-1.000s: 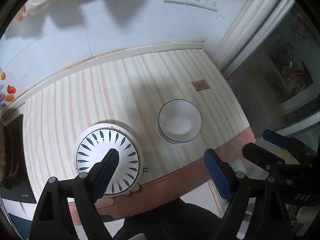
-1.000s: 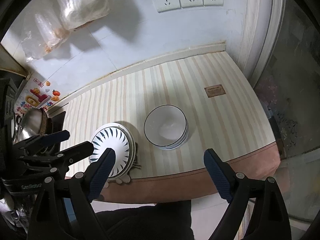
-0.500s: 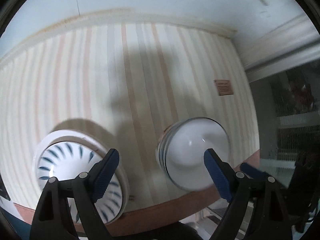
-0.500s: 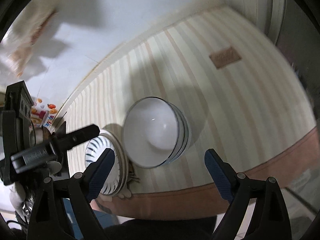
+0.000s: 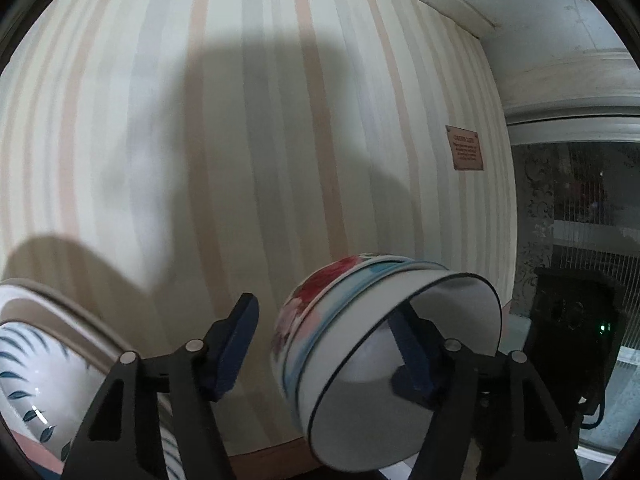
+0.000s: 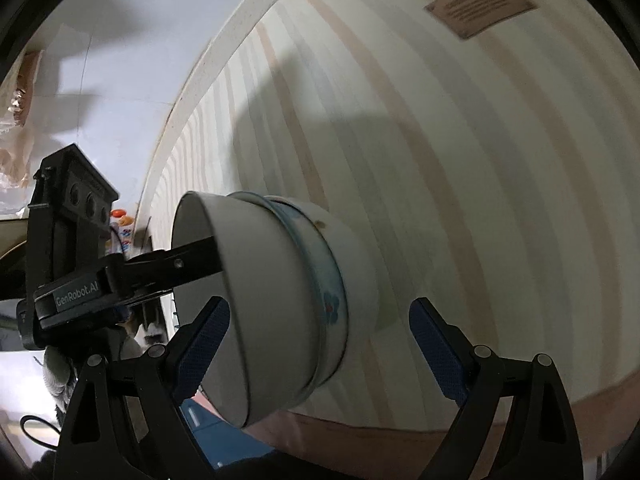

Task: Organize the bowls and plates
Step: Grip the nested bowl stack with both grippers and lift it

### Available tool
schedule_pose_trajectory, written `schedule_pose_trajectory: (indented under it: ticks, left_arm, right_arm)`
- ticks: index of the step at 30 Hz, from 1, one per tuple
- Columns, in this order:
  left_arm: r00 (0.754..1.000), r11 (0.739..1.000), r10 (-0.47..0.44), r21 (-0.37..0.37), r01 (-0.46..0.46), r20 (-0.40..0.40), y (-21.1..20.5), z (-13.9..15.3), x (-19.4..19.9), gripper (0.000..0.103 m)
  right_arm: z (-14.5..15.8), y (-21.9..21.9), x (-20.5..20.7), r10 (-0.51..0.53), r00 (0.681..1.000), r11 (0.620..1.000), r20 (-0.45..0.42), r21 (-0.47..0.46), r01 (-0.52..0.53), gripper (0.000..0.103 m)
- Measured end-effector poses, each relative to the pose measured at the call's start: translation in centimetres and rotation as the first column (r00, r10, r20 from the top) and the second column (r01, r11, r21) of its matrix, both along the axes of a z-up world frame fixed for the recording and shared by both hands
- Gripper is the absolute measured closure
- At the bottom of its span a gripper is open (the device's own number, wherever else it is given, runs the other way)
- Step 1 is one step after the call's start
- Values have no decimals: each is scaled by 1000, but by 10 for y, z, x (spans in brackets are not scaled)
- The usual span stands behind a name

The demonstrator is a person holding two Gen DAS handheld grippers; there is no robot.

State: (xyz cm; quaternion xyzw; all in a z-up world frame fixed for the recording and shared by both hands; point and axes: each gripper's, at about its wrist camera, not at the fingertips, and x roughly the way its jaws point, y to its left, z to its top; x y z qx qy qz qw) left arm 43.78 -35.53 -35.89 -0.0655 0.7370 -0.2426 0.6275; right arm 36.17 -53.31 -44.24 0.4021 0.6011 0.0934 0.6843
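My left tongs are wide, with one finger inside the stack of bowls and one outside its wall. My right tongs are wide too, on both sides of the stack. The bowls sit on the striped cloth. The leaf plate is beside them, apart.
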Motion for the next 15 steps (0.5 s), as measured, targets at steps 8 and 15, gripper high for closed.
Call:
schedule_pose_trajectory:
  ticks: [8, 15]
  left_arm:
    - [999, 1000, -25, -4, 25, 44, -1, 1, -3, 55]
    - [997, 999, -28, 17, 27, 78, -3, 5, -8, 55]
  right_arm:
    - [-17, 7, 18, 55, 998, 998, -10, 19, -55, 33]
    - [-16, 12, 27, 65, 998, 998, -2, -17, -65, 37]
